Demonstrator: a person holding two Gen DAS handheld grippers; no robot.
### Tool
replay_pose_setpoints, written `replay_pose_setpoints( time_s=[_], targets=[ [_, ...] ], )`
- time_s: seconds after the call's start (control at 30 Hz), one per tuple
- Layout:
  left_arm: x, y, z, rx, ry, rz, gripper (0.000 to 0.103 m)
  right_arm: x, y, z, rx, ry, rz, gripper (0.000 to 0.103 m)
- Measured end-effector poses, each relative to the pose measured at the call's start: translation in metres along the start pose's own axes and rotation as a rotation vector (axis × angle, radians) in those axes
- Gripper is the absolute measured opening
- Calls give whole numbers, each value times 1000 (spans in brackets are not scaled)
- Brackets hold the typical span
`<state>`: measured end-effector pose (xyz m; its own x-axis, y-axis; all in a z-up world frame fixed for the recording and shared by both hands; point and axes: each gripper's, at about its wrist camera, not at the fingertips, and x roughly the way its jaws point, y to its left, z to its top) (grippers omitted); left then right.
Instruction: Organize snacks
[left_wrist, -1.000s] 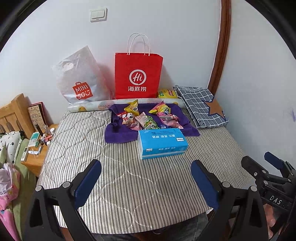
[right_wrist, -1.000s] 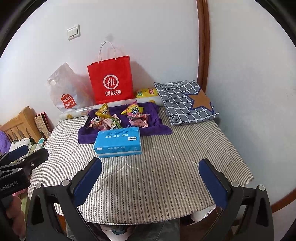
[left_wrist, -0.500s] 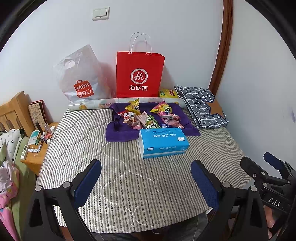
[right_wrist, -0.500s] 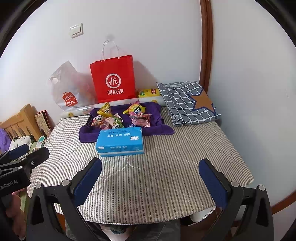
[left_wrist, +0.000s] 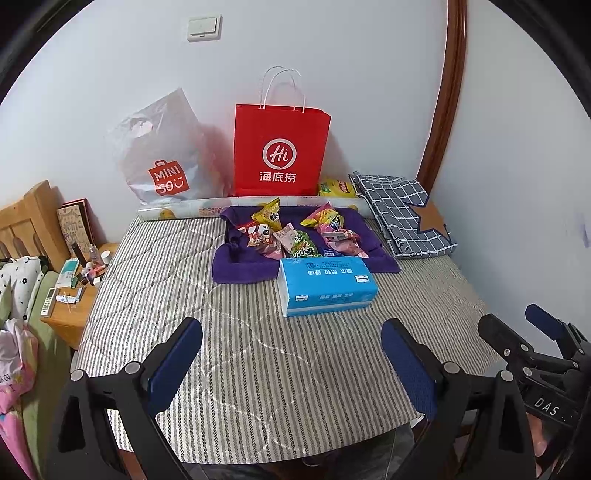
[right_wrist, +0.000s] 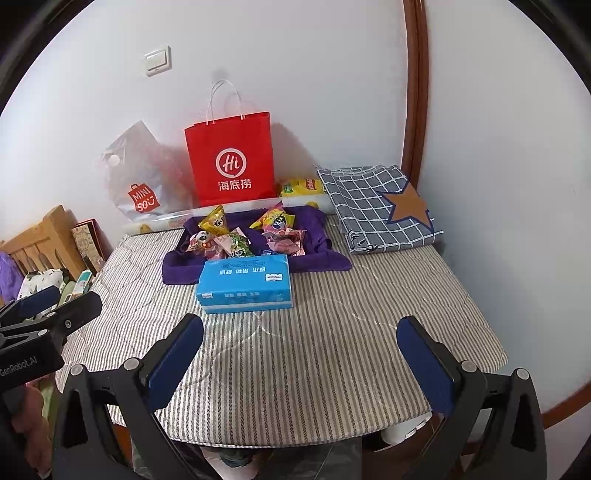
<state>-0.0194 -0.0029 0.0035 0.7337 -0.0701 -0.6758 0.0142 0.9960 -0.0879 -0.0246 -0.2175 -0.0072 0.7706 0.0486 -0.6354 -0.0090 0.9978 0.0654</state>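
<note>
Purple cloth (left_wrist: 236, 267) bearing snack packets (left_wrist: 295, 236), blue tissue pack (left_wrist: 327, 284) touching near edge; left tongs (left_wrist: 291, 363), right tongs (right_wrist: 301, 360) spread wide, empty, above striped worktop (left_wrist: 184, 280)

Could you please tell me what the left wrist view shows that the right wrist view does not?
Only the left wrist view shows the wooden bedside shelf cluttered with small bottles and a remote, the pink patterned fabric, and the open right claw at its right edge. Only the right wrist view shows the left claw from the side, at its left edge. Both show the blue tissue pack, the snack packets on the purple cloth, the red paper bag and the checked star cushion.
</note>
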Motion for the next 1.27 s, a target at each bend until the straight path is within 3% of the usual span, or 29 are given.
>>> replay_pose_setpoints(
  time_s=[1.27],
  targets=[
    [4, -4, 2, -13, -4, -1, 98, -4, 7, 4, -14, -15, 5, 103]
  ],
)
